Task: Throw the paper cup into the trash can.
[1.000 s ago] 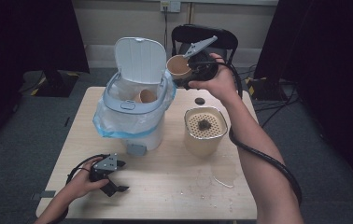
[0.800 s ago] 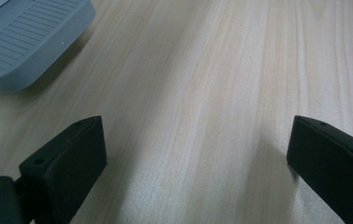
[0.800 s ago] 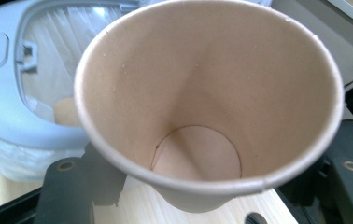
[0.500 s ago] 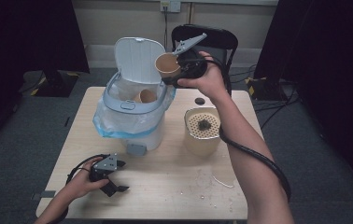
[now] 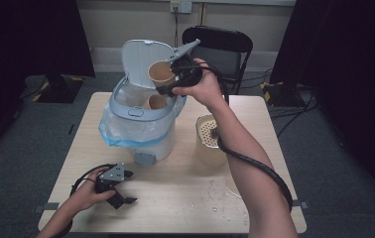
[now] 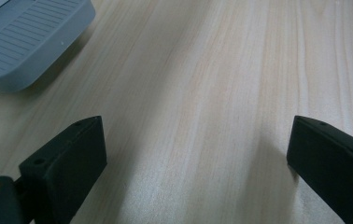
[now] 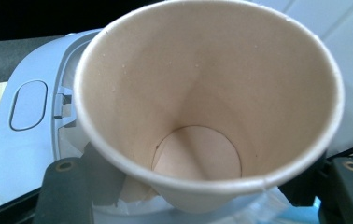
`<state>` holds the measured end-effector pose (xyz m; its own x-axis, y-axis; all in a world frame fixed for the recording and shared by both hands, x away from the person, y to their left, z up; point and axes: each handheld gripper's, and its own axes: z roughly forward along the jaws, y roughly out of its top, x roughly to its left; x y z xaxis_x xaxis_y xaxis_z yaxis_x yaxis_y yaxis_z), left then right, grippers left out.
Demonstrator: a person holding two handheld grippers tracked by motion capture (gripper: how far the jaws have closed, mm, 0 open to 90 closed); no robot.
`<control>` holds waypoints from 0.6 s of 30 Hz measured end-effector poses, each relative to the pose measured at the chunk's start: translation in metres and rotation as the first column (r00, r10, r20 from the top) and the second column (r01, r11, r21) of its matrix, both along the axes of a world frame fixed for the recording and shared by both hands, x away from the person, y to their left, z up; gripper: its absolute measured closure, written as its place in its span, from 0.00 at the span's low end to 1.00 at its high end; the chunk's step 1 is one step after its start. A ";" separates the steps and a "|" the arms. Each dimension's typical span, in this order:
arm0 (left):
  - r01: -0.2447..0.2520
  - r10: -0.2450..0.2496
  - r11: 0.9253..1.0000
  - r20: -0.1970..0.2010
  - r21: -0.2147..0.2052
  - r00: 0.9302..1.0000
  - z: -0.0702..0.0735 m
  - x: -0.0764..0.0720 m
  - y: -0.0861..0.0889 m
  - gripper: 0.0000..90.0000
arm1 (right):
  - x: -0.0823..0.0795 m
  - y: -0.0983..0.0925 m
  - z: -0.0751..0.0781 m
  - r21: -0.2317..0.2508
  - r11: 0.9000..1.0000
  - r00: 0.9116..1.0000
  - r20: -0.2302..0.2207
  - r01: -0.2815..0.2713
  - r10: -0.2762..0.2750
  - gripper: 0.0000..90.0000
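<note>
While R tongs grip paper cup, over bin, lid up

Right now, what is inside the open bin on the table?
In the high view, one paper cup lies inside the bin, below the cup held in the right gripper. The bin's rim and blue liner cover anything deeper.

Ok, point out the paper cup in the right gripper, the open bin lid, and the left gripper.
paper cup (image 7: 198,154): right gripper view, inside bottom of the cup.
bin lid (image 5: 138,59): high view, inner face of the raised lid.
left gripper (image 5: 125,187): high view, between its open jaws above the table.
</note>
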<state>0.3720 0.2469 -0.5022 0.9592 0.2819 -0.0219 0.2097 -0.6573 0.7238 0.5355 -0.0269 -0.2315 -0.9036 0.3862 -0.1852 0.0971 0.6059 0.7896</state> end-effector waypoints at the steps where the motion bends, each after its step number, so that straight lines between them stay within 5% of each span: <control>1: 0.001 -0.001 1.000 0.000 -0.001 1.000 0.000 0.000 0.000 0.05 | 0.000 0.002 -0.001 -0.003 1.000 1.000 -0.006 0.000 0.000 0.33; 18: 0.000 0.000 1.000 0.000 -0.002 1.000 0.000 0.000 0.000 0.05 | 0.001 0.009 -0.011 0.000 1.000 0.999 -0.047 -0.020 0.020 0.22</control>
